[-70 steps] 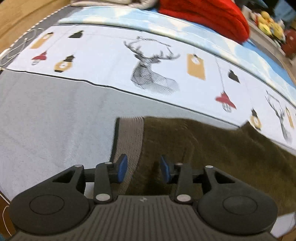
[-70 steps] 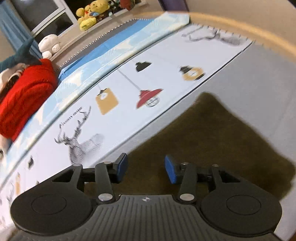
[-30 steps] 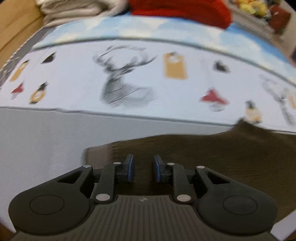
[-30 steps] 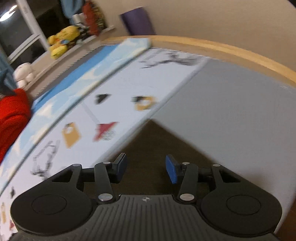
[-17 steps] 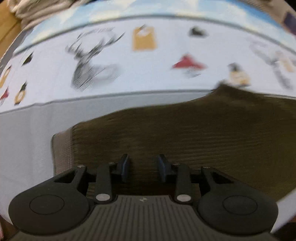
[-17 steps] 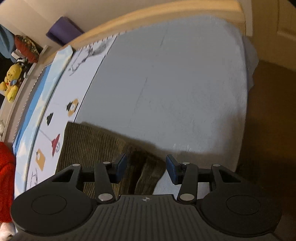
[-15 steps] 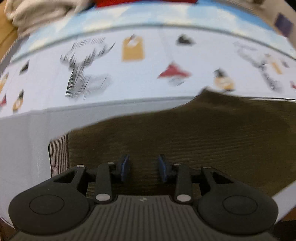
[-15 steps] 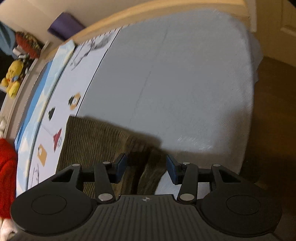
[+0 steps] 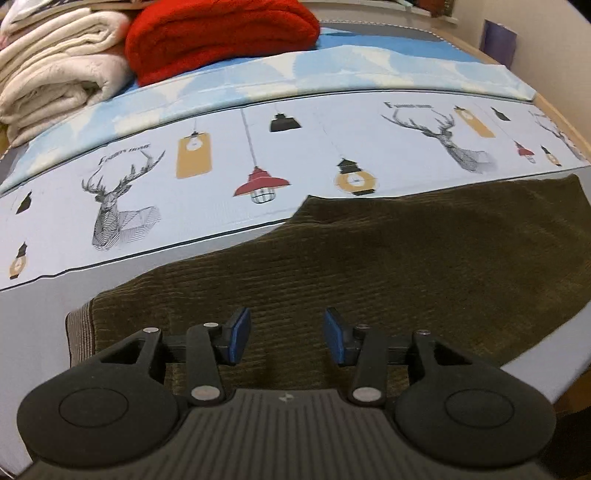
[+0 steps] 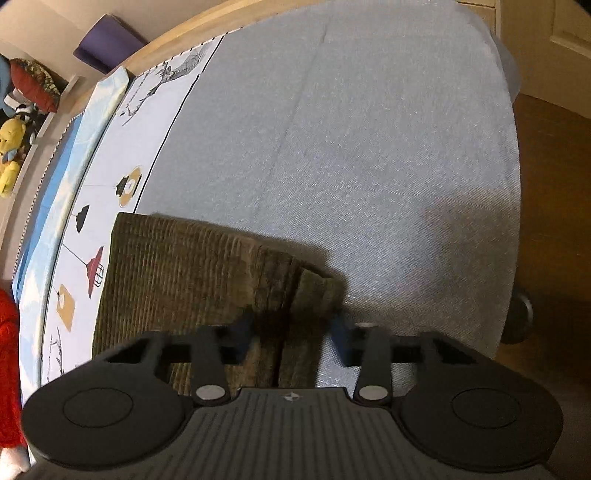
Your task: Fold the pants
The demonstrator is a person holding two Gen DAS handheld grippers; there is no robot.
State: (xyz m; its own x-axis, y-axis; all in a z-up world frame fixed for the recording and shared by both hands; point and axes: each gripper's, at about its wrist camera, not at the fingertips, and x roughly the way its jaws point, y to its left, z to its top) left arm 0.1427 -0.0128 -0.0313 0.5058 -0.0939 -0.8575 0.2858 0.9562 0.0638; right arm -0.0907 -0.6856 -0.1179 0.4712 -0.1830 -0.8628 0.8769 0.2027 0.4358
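Two grippers are in my feeds, both over the olive corduroy pants (image 9: 388,258) spread on the grey bed sheet (image 10: 369,147). Starting at the left: my left gripper (image 9: 283,334) has its blue-padded fingers (image 9: 236,334) spread wide with nothing between them, and it sits above the pants just beside their paler ribbed waistband (image 9: 77,332) at the left end. The cloth runs from there to the right along the near edge of the bed, its far edge lapping onto the printed deer-and-lantern cover (image 9: 258,147). Beyond that cover lie folded cream blankets (image 9: 48,81) and a red knit bundle (image 9: 218,33). On the right, my right gripper (image 10: 291,332) also stands wide, its fingers either side of a raised, bunched fold at the pants' leg end (image 10: 295,288); I cannot tell whether the pads touch the cloth. Stuffed toys (image 10: 11,155) sit on a ledge at the far left.
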